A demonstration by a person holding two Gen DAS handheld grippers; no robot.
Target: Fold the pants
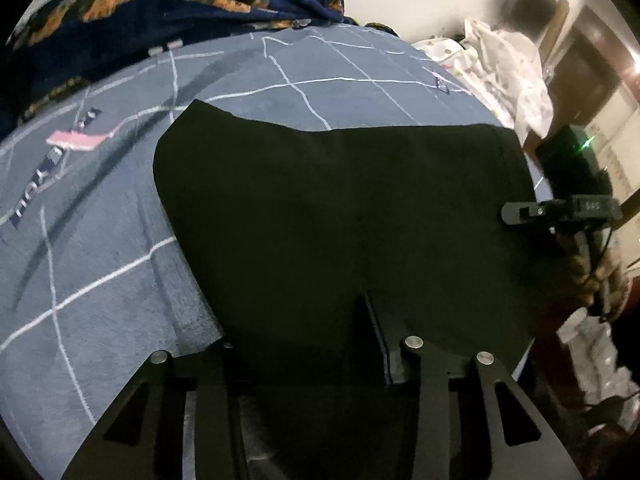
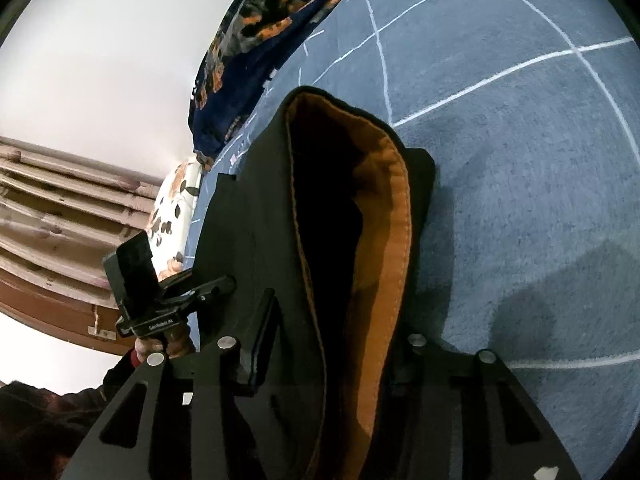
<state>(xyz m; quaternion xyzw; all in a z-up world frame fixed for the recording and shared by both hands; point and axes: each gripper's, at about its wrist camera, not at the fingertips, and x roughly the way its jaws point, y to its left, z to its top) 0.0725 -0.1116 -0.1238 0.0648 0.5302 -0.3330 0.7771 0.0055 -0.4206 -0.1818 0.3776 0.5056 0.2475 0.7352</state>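
Note:
Black pants [image 1: 340,208] lie on a grey-blue bed sheet with white lines [image 1: 100,272]. In the left wrist view my left gripper [image 1: 320,344] has the near edge of the pants between its fingers; how far the jaws are closed is hidden by the cloth. My right gripper [image 1: 516,213] shows at the pants' right edge. In the right wrist view the pants [image 2: 248,240] show an orange-brown inner waistband [image 2: 394,240], gaping open. My right gripper [image 2: 324,352] has the waistband between its fingers. My left gripper [image 2: 224,284] grips the pants' left edge.
A dark blue blanket with orange pattern [image 1: 160,4] is bunched at the far edge of the bed and also shows in the right wrist view [image 2: 256,40]. White patterned cloth [image 1: 504,60] lies at the right. A wooden frame [image 2: 60,208] stands beyond the bed.

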